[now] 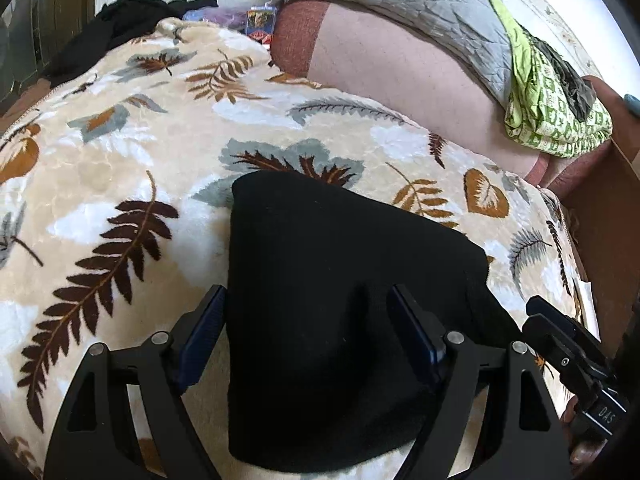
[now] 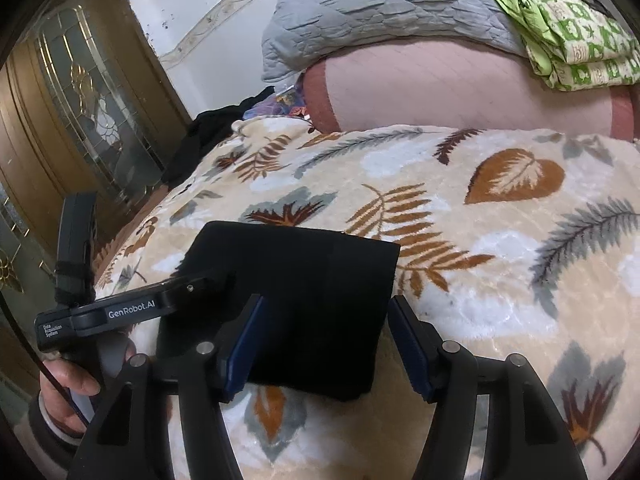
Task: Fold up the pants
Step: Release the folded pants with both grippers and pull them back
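While both claws stand wide open with nothing between their pads, the folded pants [image 1: 340,320] lie flat on the leaf-print blanket [image 1: 120,168] directly under and just ahead of them. The left claw [image 1: 308,320] hovers over the near part of the dark bundle, its left finger at the bundle's left edge and its right finger over the cloth; whether the tips touch the fabric I cannot tell. The right claw [image 2: 324,340] straddles the near right corner of the pants [image 2: 288,300], left finger over the cloth, right finger just beyond the right edge over the blanket.

The bundle reads as a compact rectangle, so the folding looks close to finished. Its long axis seems to run away from the claws toward the pillows, with the far edge square across the view, though the fisheye bend makes that uncertain.

Risks from here, as I judge them: a finger dragging on the top layer as the claw lifts could peel the fold open; the plush blanket gives underfoot, so a press to flatten could skew the stack; the two claws sit near each other and could knock together over the right edge.

Farther out, beyond the blanket, lie a pink pillow [image 1: 420,92], a grey quilt [image 1: 380,4] and a green patterned cloth [image 1: 552,108].
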`<state>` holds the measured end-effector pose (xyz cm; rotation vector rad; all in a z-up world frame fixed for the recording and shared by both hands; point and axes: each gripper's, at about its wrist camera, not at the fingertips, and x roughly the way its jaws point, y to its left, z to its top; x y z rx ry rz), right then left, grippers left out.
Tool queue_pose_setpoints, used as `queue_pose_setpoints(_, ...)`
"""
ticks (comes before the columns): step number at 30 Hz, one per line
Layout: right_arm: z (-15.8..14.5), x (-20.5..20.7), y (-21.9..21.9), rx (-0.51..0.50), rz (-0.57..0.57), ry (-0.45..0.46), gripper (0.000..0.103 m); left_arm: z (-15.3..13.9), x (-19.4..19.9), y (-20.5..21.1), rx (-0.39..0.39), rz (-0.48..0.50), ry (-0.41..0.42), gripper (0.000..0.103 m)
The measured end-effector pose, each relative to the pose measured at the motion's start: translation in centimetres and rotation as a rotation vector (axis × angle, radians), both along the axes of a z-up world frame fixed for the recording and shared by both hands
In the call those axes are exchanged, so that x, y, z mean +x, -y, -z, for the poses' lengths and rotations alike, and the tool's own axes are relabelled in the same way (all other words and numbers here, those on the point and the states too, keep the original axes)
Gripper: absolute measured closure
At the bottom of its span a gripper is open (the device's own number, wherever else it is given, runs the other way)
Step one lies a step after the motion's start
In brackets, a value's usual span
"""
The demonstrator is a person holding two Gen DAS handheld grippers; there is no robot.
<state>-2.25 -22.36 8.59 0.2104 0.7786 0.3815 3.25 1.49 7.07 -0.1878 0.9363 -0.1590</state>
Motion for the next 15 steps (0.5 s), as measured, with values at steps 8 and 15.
queue_pose_setpoints(8,-1.2,-2.9,-2.7,-0.087,0.043,0.057,0.032,-2.1,-3.5,1.2,0.107,-0.002,0.105,0.022)
queue_pose_setpoints(15,-1.8,-4.2,-2.5,-0.071,0.137,0.05,0.024,-4.0,-6.7,0.2,0.121,-0.058,0.165,0.022)
